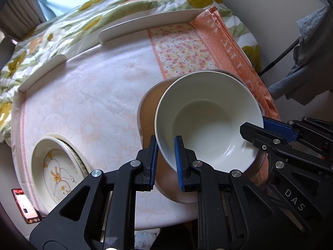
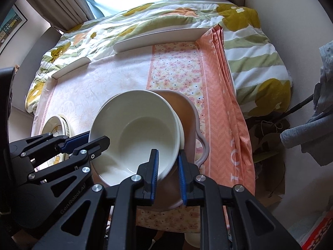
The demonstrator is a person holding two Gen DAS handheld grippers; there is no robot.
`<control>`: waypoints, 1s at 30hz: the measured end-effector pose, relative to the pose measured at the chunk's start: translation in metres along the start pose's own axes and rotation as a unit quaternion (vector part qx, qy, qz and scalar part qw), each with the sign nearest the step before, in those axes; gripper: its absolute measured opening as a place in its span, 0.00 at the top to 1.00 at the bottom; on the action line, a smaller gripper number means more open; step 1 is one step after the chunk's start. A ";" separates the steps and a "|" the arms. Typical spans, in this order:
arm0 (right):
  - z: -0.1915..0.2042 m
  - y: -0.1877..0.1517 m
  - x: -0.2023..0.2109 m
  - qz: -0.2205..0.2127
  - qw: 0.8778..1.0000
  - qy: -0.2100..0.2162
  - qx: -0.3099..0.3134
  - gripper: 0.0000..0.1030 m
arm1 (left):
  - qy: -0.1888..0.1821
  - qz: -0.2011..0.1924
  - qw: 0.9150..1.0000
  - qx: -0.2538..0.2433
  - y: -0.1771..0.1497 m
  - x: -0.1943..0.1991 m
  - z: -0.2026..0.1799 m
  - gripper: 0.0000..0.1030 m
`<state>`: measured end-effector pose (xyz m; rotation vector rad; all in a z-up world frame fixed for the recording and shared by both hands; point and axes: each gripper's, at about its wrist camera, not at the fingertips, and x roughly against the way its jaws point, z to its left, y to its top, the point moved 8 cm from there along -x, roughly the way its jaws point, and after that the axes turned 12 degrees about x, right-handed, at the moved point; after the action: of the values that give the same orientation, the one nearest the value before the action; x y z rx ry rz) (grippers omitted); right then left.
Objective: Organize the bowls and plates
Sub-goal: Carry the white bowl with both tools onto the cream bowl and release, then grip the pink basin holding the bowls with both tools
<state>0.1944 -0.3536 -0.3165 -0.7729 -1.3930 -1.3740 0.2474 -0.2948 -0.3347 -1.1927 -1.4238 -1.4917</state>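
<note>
Low in the left wrist view, the left gripper [image 1: 166,162] has its blue-padded jaws standing a narrow gap apart, astride the near rim of the white bowl [image 1: 208,120]; whether the pads press the wall cannot be told. At the right edge of that frame the right gripper [image 1: 252,131] reaches in over the bowl's far-side rim, its arm stamped "DAS".

In the right wrist view the right gripper [image 2: 168,170] likewise straddles the white bowl's [image 2: 135,129] rim at lower centre, jaws a little apart, with contact unclear. The left gripper [image 2: 91,141] enters from the left of the frame, and its arm reads "GenRobot.AI".

The bowl is tilted and sits inside a pale brown dish [image 1: 149,112], whose handle [image 2: 200,148] shows on the right in the right wrist view. A second white rim [image 2: 181,133] peeks out just behind the bowl there.

Under them lies a pale floral tablecloth [image 1: 93,95], with an orange cloth [image 1: 229,41] printed in white letters, "THE" readable, along the right side. At lower left, a stack of plates [image 1: 54,166] carries a yellow chick drawing. A flowered quilt [image 2: 145,16] fills the upper part of the frame.
</note>
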 end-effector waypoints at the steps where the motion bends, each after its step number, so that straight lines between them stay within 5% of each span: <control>1: 0.000 0.000 0.000 0.000 1.000 0.001 0.000 0.84 | 0.001 -0.002 1.000 -0.002 0.000 0.000 0.000 0.87; 13: 0.000 0.001 0.012 -0.019 1.000 0.004 -0.008 0.84 | -0.016 -0.015 1.000 0.016 0.000 0.017 0.007 0.87; 21: 0.009 0.011 0.064 -0.075 0.997 -0.001 0.007 0.84 | -0.053 -0.078 0.994 0.045 0.005 0.080 0.019 0.86; 23: 0.014 0.013 0.082 -0.092 0.996 -0.004 0.018 0.84 | -0.064 -0.096 0.992 0.054 0.006 0.099 0.026 0.78; 24: 0.016 0.012 0.090 -0.100 0.995 -0.007 0.021 0.84 | -0.066 -0.105 0.991 0.057 0.006 0.107 0.029 0.60; 25: 0.018 0.012 0.098 -0.108 0.994 -0.008 0.024 0.80 | -0.067 -0.115 0.989 0.060 0.005 0.116 0.034 0.32; 27: 0.019 0.010 0.112 -0.125 0.992 -0.012 0.028 0.56 | -0.065 -0.149 0.985 0.064 0.005 0.134 0.043 0.10; 30: 0.018 0.004 0.127 -0.151 0.988 -0.014 0.034 0.28 | -0.066 -0.176 0.980 0.058 0.002 0.151 0.053 0.08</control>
<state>0.1562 -0.3601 -0.1942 -0.5537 -1.6205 -1.5416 0.2118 -0.2299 -0.1927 -1.0209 -1.8626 -1.5571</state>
